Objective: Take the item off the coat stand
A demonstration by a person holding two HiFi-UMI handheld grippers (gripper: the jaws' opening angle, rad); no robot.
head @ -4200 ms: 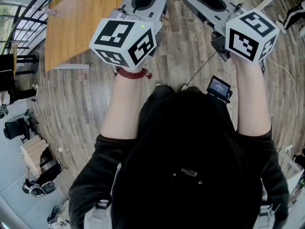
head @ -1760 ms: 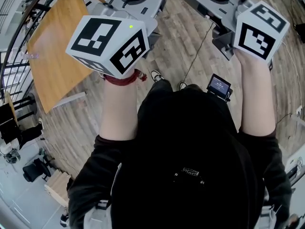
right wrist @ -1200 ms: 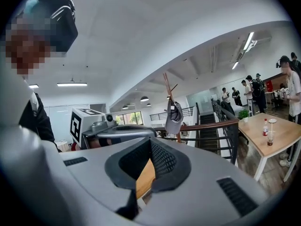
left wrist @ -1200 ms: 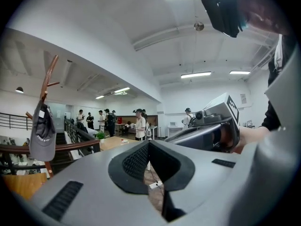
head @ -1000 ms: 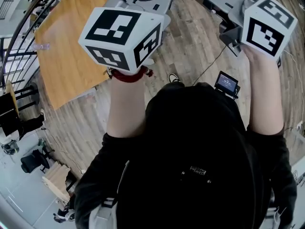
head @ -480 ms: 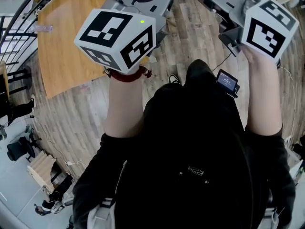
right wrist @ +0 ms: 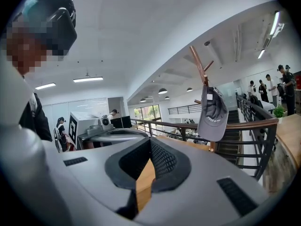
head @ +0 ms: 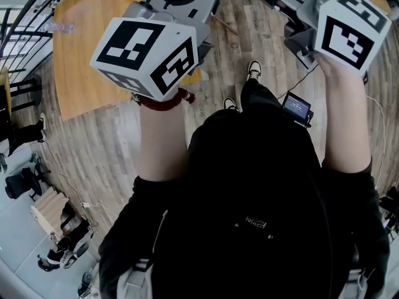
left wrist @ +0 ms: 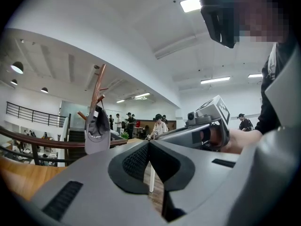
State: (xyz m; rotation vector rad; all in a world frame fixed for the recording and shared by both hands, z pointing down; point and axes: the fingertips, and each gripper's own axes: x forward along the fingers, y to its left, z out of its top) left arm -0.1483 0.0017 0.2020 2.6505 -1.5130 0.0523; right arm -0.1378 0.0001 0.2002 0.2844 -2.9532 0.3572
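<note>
A grey cap hangs from a peg of a wooden coat stand, some way ahead and to the left of my left gripper. In the right gripper view the cap and stand lie ahead, to the right of my right gripper. Both grippers are shut with nothing between their pads, and both are well short of the cap. In the head view the two marker cubes are raised side by side; the fingertips run past the top edge.
A wooden table stands on the plank floor at my front left. A dark railing runs behind the stand, with stairs beyond it. Several people stand far off. A small screen hangs at my waist.
The floor and table have slid under me as I walk; one shoe now shows stepping forward. Both grippers stay raised, side by side and shut.
</note>
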